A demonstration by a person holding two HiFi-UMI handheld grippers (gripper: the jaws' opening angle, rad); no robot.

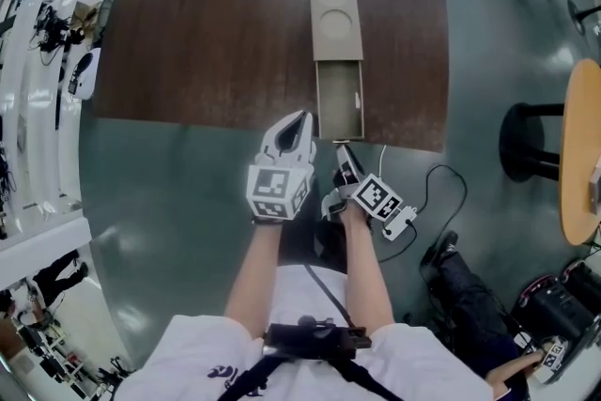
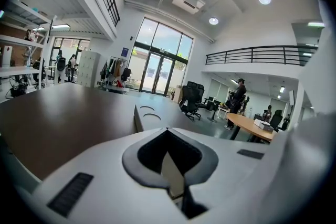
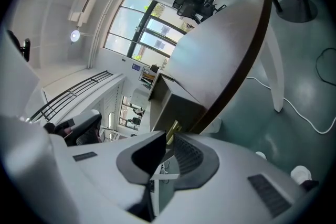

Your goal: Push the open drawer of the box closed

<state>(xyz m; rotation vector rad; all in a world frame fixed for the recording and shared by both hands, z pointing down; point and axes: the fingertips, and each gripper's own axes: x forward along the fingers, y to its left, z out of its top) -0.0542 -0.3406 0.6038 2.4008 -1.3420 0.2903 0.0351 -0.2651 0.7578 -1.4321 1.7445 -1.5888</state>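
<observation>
We look down on a dark brown wooden table [image 1: 216, 33] on which a long grey-beige box with two round recesses in its top [image 1: 335, 19] lies lengthwise, well in from the far edge. Its grey open drawer [image 1: 338, 108] is pulled out toward us, and its front reaches nearly to the near edge of the table. The white left gripper [image 1: 300, 119] hangs just left of the drawer's front corner, over the table's edge. In its own view its dark-padded jaws are closed tip to tip with nothing between them [image 2: 167, 131], and beyond them we see the box top low on the tabletop. The right gripper [image 1: 342, 150] sits just below the drawer front, its tip pointing up at it. In its view the jaws are drawn close together, only a narrow slit between them [image 3: 169, 136]. A small brass-coloured piece [image 3: 172, 128] shows right at the tips against the drawer's grey face, and we cannot tell whether it is touched. Both forearms reach out from a white shirt above the grey-green floor [image 1: 169, 202], and a round tan table [image 1: 582, 155] stands well to the right.
</observation>
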